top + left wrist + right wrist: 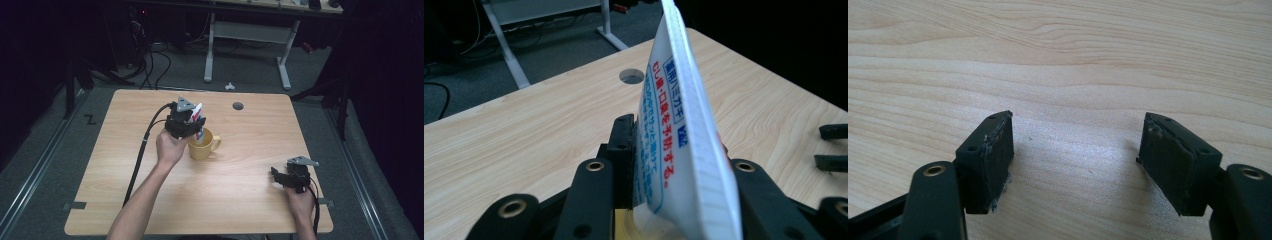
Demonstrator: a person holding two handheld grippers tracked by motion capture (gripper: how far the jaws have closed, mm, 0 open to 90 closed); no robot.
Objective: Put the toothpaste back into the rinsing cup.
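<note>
Tube (199, 122): white, red and blue print, standing steeply over the yellow mug (202, 147) near mid-tabletop (240, 200). Lower end looks to be inside the mug; crimped end points up and slightly away. Long axis near vertical. Left claw (189, 124) clamped across the tube's flat faces, just above the rim; from the left gripper view the tube (674, 145) sits pinched between both jaws, mug rim (624, 225) faint below. Right claw (282, 175) rests well apart at the near right edge, jaws wide, nothing between them, bare wood under (1075, 150). Left hand is clearly the working one. Judgement: tube likely being seated in the mug, or lifted; cannot tell which.
</note>
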